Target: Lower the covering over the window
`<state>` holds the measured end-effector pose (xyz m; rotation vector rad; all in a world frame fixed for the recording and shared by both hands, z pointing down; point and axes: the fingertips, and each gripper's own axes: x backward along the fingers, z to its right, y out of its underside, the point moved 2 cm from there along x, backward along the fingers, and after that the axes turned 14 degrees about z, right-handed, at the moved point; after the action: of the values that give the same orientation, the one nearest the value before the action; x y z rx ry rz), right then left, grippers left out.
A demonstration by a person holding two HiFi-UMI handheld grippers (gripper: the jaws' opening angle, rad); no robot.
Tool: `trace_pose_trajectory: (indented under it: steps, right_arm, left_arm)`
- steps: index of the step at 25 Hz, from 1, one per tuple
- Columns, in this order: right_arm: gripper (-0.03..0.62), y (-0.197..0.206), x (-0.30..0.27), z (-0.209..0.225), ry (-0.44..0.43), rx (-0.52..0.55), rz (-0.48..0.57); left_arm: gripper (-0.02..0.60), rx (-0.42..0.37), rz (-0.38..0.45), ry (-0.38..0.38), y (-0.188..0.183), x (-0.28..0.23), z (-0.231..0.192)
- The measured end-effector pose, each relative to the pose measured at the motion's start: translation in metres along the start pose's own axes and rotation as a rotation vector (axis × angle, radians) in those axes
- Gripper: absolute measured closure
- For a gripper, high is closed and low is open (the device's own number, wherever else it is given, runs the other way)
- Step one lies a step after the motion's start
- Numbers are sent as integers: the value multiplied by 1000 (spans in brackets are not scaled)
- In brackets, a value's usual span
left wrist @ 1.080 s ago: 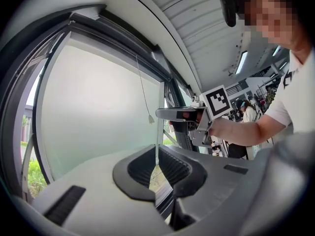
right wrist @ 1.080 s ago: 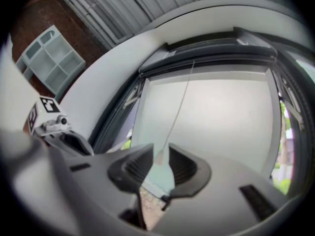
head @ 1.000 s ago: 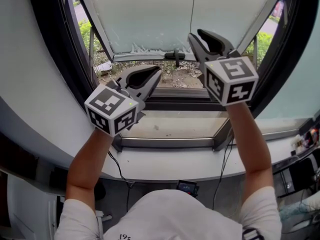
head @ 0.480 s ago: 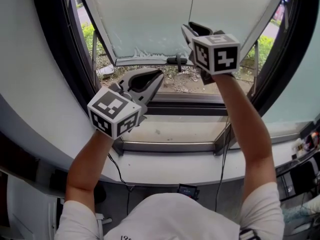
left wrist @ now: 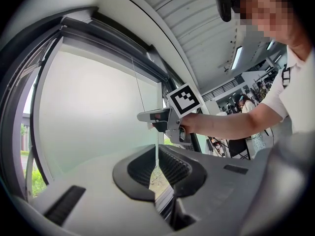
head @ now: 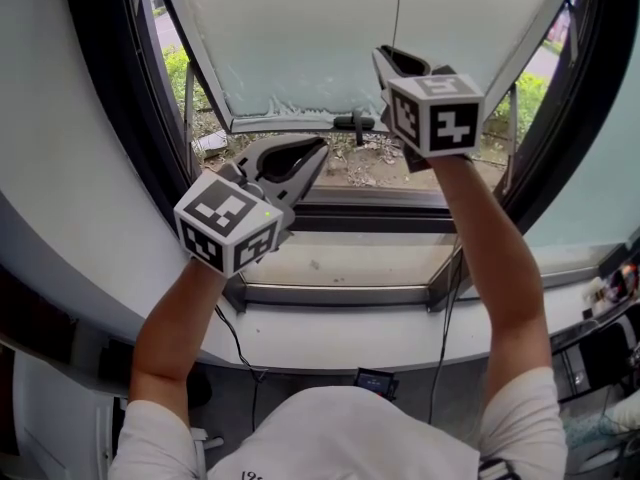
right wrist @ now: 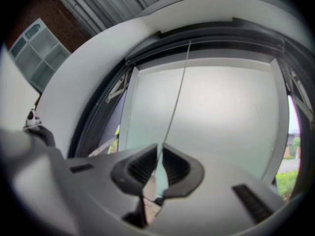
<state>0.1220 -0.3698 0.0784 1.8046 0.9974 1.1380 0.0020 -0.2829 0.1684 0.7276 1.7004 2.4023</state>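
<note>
A pale roller blind (head: 300,38) covers most of the window, and its bottom bar (head: 300,120) hangs above the open gap. A thin pull cord (head: 399,8) drops in front of the blind. My right gripper (head: 392,60) is raised to that cord. Its jaws have just been closing, and in the right gripper view the cord (right wrist: 177,92) runs straight down into the narrow slit between them, at my right gripper (right wrist: 159,149). Lower left, my left gripper (head: 312,150) is shut with nothing in it, away from the cord. In the left gripper view, my left gripper (left wrist: 157,151) points towards the right gripper (left wrist: 142,116).
A black window frame (head: 110,88) curves round the opening. A dark window handle (head: 355,118) sits just under the blind's bar. Below are the sill (head: 340,253) and a white ledge (head: 330,333), with a cable (head: 235,333) hanging off it. Gravel and greenery show outside.
My right gripper has gone up and forward to the cord, and its jaws have closed round it. The left gripper has stayed where it was.
</note>
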Motion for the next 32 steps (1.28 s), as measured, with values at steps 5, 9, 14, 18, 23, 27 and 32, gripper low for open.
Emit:
trace_pose_trajectory:
  steps: [5,9,14,18,23,27,32]
  right_arm:
    - [549,-7,7,1,12,44,32]
    - [549,-8,7,1,9,20,34]
    - [549,-10,4,1,-2,-38,43]
    - [549,-13,4,-1,-11,-45,53]
    - [549,-12,4,-1,-21,-72,55]
    - [549,-15,4,-3,-31,-78,70]
    - [549,-10,4,-2,-27,-95,58]
  left_arm:
    - [557,4,-5,5,4,-1,-2]
    - [557,5,-6,15,4,-3,0]
    - [557,5,-7,17,4,-3,-1]
    - [557,2,-9,17,5,-1,1]
    - [557,-1,-12,15,5,0,1]
    - [557,-2,-15,18,5,0,1]
    - [557,-2,-13,19,6,1,1]
